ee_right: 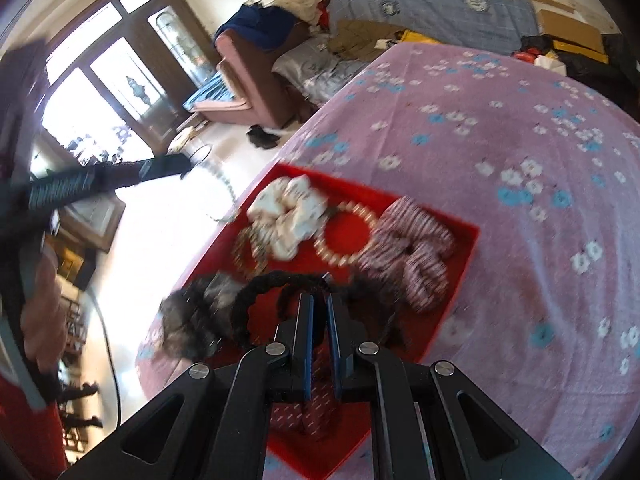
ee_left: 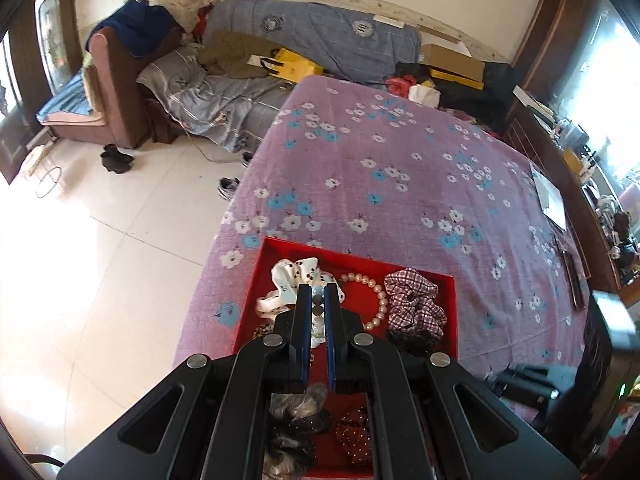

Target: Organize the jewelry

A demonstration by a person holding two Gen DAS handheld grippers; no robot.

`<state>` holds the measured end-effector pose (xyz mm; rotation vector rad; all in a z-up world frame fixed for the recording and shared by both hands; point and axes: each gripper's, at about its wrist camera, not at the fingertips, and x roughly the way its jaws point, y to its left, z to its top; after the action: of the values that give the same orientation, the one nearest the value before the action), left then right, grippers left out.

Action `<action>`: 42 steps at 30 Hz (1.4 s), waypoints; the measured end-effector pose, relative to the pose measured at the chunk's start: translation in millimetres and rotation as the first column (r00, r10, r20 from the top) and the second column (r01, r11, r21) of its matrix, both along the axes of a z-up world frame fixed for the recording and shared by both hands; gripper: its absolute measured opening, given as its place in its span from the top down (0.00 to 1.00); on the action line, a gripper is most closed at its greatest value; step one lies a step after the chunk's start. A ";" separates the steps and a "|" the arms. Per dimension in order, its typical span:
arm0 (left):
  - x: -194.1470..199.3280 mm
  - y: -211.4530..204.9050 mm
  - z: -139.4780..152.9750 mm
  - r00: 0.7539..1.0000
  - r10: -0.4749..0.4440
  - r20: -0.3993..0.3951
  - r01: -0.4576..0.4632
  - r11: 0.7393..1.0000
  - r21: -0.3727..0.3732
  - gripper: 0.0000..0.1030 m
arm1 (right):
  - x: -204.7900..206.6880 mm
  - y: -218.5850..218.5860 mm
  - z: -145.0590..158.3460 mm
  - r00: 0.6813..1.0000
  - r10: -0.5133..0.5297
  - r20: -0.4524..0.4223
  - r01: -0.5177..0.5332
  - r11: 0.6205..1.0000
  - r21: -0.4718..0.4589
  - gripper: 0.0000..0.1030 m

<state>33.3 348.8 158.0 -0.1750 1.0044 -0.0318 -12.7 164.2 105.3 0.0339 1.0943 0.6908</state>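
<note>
A red tray (ee_left: 360,258) lies on the purple flowered bedspread (ee_left: 400,184). It holds a white scrunchie (ee_left: 288,276), a pearl bracelet (ee_left: 380,300), a checked scrunchie (ee_left: 416,300), a grey fuzzy scrunchie (ee_left: 292,412) and a red dotted one (ee_left: 354,436). My left gripper (ee_left: 318,289) is shut on a strand of grey and pale beads (ee_left: 318,310). In the right wrist view the left gripper (ee_right: 184,166) is raised beside the tray (ee_right: 400,192), and the strand (ee_right: 224,188) hangs from it. My right gripper (ee_right: 319,298) is shut on a black braided hair band (ee_right: 260,284) over the tray's near part.
The bed's left edge drops to a pale tiled floor (ee_left: 100,260) with shoes (ee_left: 116,158). A sofa heaped with bedding and a yellow bag (ee_left: 296,64) stands beyond. A white sheet (ee_left: 552,196) lies at the bed's right edge beside a dark cabinet.
</note>
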 end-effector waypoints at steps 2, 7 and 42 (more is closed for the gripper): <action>3.6 0.4 -5.7 1.000 -0.009 -0.013 0.009 1.000 -0.026 0.95 | -4.5 4.5 -2.7 1.000 0.015 -0.008 -0.015 1.000 0.002 0.92; 6.9 1.5 -19.2 0.999 -0.032 -0.043 0.028 0.994 -0.101 0.95 | -14.0 14.7 -5.6 0.999 0.049 -0.015 -0.049 0.999 0.014 0.92; 22.3 -9.9 -105.2 0.974 -0.039 -0.222 0.067 0.991 0.120 0.95 | -35.3 72.5 -41.0 0.987 0.157 -0.021 -0.158 0.984 -0.076 0.91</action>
<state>55.7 338.9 52.9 -0.0353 1.2281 0.0026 -48.1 236.7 64.3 -0.1156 1.1462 0.7900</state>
